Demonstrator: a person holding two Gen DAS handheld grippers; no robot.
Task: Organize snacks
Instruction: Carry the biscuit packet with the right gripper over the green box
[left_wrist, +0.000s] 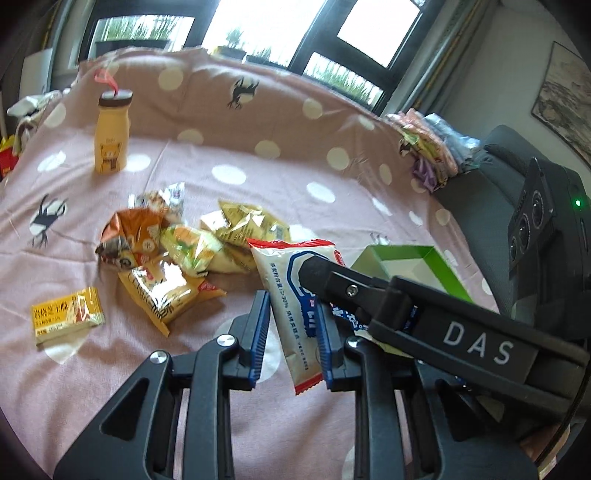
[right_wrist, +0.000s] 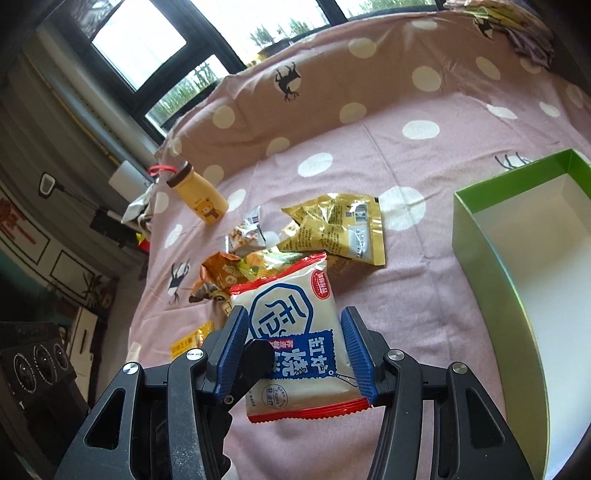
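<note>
A white snack packet (left_wrist: 282, 277) (right_wrist: 291, 306) with blue print and red ends hangs above the pink dotted cloth (left_wrist: 258, 166). My left gripper (left_wrist: 291, 339) is shut on it, blue pads pressed to both faces. The right gripper (right_wrist: 297, 358) straddles the same packet across its width, with its pads against the packet's side edges. One black finger (left_wrist: 369, 295) of the right gripper crosses over the packet in the left wrist view. In the right wrist view, a left finger (right_wrist: 258, 354) shows at the packet's left edge. A green open box (right_wrist: 480, 240) (left_wrist: 439, 266) with a white inside sits to the right.
A loose pile of gold and orange snack bags (left_wrist: 184, 251) (right_wrist: 332, 229) lies on the cloth beyond the held packet. A small yellow packet (left_wrist: 66, 317) lies apart at the left. A yellow bear bottle (left_wrist: 110, 144) (right_wrist: 201, 195) stands far back. Stacked packets (left_wrist: 432, 147) rest at the far right edge.
</note>
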